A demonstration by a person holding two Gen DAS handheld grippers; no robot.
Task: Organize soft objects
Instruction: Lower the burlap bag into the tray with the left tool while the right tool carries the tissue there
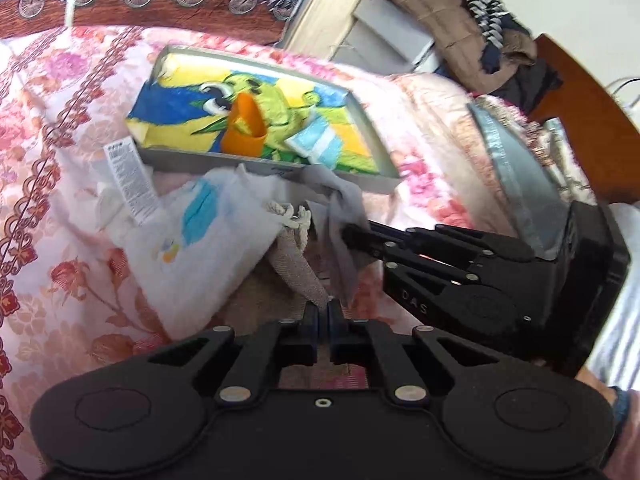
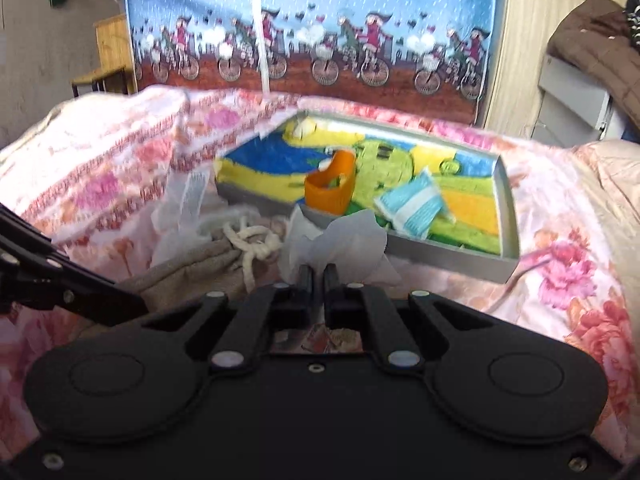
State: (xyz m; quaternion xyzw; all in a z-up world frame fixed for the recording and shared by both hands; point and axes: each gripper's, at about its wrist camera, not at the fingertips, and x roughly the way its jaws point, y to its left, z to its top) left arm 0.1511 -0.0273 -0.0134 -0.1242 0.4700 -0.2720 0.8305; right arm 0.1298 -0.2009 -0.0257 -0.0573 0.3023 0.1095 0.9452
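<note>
Keep the left claw clamped on the beige drawstring bag and the right claw clamped on the thin white cloth, lifting both evenly so neither slips. Both soft items hang crumpled just in front of the grey tray on the bed. Beyond them, inside that tray, lie a bright cartoon towel, an orange cup and a blue-striped folded cloth.

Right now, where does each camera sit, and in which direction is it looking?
Left wrist: on the left gripper, looking down over the bed at the beige bag it pinches; the right gripper, shut on a white cloth, enters from the right.
Right wrist: on the right gripper, looking across the bed toward the curtain; the left gripper's linkage shows at the left edge.
Shared: grey tray, orange cup, bag, cloth.
</note>
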